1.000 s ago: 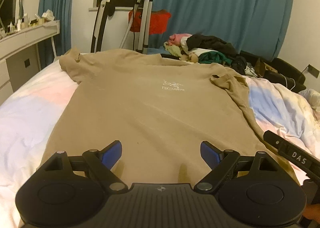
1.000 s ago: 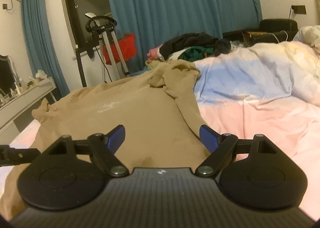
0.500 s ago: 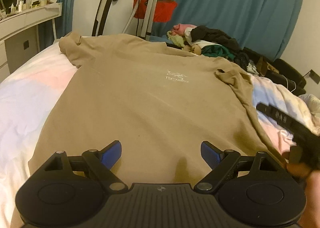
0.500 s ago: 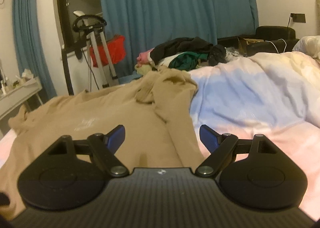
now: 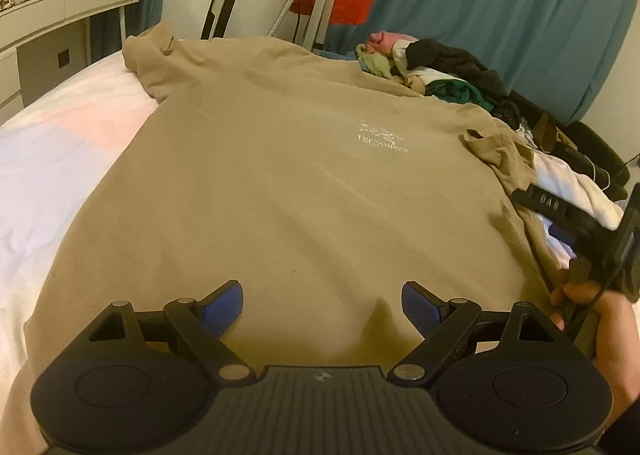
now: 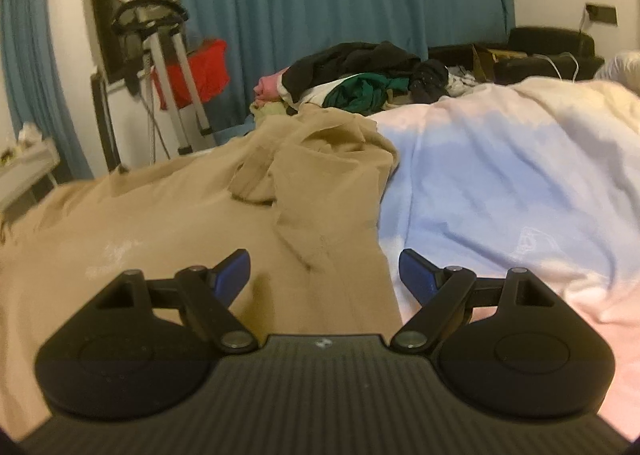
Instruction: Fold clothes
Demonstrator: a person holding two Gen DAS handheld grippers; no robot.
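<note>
The tan shirt (image 5: pixel 280 183) lies spread flat on the bed (image 6: pixel 500 175). The left tongs (image 5: pixel 322 301) gape empty above its hem. The right tongs (image 6: pixel 324 269) gape empty over its right edge, below the bunched sleeve (image 6: pixel 320 167).

We are seeing teal curtains (image 6: pixel 340 15) hanging across the upper frame, a red cloth (image 6: pixel 200 71) draping on a white stand (image 6: pixel 176 67) at upper left, and a pastel duvet (image 6: pixel 500 183) lying rumpled at right. A white surface (image 5: pixel 72 11) is holding small bottles at the left wrist view's upper left.

The tan shirt (image 5: pixel 280 183) carries a small white chest print reading roughly "TECARRYX" under an unreadable emblem, and the right gripper (image 5: pixel 560 211) shows white letters "DAS".
</note>
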